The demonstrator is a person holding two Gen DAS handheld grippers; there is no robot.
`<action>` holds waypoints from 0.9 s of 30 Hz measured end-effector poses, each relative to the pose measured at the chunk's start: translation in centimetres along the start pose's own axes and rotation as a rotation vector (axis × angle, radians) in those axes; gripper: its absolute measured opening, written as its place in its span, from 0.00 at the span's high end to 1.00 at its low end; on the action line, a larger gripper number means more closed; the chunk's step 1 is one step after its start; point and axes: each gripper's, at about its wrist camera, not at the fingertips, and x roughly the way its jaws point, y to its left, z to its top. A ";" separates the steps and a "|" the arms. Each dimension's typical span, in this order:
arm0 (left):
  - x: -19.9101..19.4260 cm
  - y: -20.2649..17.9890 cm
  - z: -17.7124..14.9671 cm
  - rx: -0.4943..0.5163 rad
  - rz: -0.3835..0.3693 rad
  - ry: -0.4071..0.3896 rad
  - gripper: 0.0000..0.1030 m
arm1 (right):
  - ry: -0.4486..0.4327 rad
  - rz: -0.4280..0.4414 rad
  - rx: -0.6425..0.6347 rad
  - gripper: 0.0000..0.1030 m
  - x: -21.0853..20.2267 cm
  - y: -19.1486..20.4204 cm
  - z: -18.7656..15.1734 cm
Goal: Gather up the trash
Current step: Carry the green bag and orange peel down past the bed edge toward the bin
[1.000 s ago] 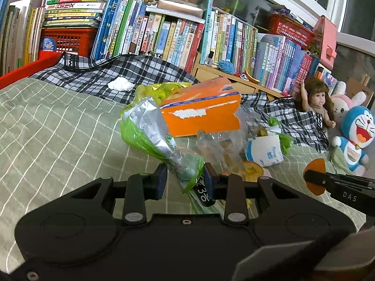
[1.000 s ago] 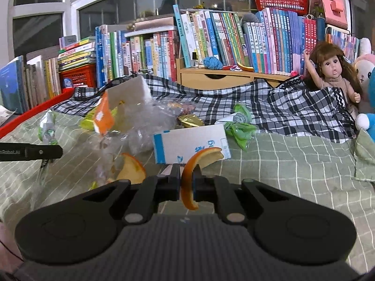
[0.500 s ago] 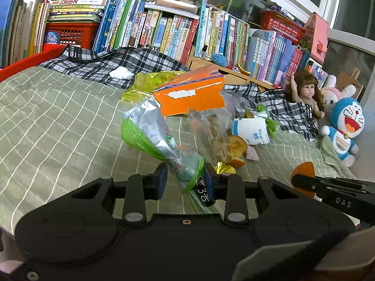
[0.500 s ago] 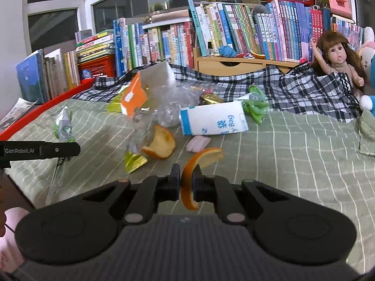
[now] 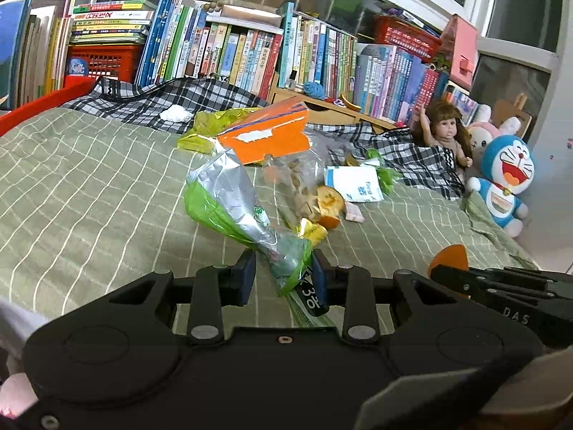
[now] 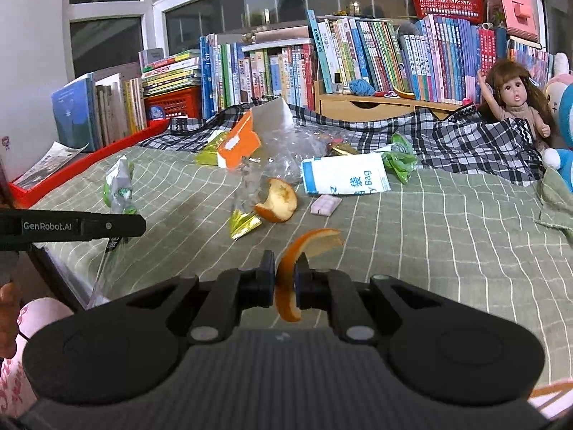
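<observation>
- On the green checked bed point(image 5: 82, 193), near its front edge: left gripper point(image 5: 283, 276) fingers clenched on the twisted neck of a green-and-silver snack bag point(image 5: 229, 197); bag body sticks up and forward past the fingertips, lifted off the bedding.
- Just beyond that bag: gold foil scrap point(image 5: 313, 231), bitten apple piece point(image 5: 327, 206), small pink wrapper point(image 5: 352, 211), all lying loose on the bed.
- Further back, mid-bed: orange carton point(image 5: 266, 136) tilted on clear plastic, white-and-blue paper bag point(image 5: 354, 188) flat beside it.
- Right gripper point(image 6: 285, 279) fingers grasping a curved orange peel point(image 6: 304, 247); strip is pinched at its middle, upper end curls forward right past the tips, lower end hangs below them, clear of the bed.
- Far right: doll point(image 6: 515, 104) sitting on plaid blanket point(image 6: 458, 143).
</observation>
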 end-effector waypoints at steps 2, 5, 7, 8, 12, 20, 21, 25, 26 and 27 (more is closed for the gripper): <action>-0.8 -0.5 -0.8 0.012 -0.009 0.014 0.70 | 0.006 0.018 -0.012 0.85 -0.6 0.6 -0.7; -1.8 -0.9 -2.1 0.021 -0.007 0.028 0.70 | 0.014 0.044 -0.027 0.85 -1.4 1.5 -1.8; -2.5 -1.2 -3.0 0.019 -0.014 0.040 0.70 | 0.021 0.053 -0.041 0.85 -1.9 2.0 -2.4; -2.8 -1.2 -3.4 0.017 -0.020 0.045 0.70 | 0.024 0.056 -0.048 0.85 -2.1 2.3 -2.8; -4.1 -1.5 -4.9 0.036 -0.026 0.056 0.70 | 0.036 0.072 -0.049 0.85 -2.9 3.0 -4.0; -5.0 -1.1 -7.9 0.048 -0.020 0.124 0.70 | 0.102 0.095 -0.011 0.85 -2.9 4.1 -6.6; -5.0 -0.9 -8.3 0.044 -0.018 0.135 0.70 | 0.111 0.097 -0.010 0.85 -2.8 4.2 -6.9; -4.7 -0.4 -9.5 0.033 -0.017 0.171 0.70 | 0.147 0.108 -0.008 0.85 -2.2 4.7 -7.8; -4.6 -0.4 -9.8 0.033 -0.016 0.178 0.70 | 0.155 0.112 -0.012 0.85 -2.1 4.8 -8.0; -4.5 -0.3 -10.2 0.032 -0.014 0.189 0.70 | 0.163 0.114 -0.015 0.85 -2.0 4.9 -8.2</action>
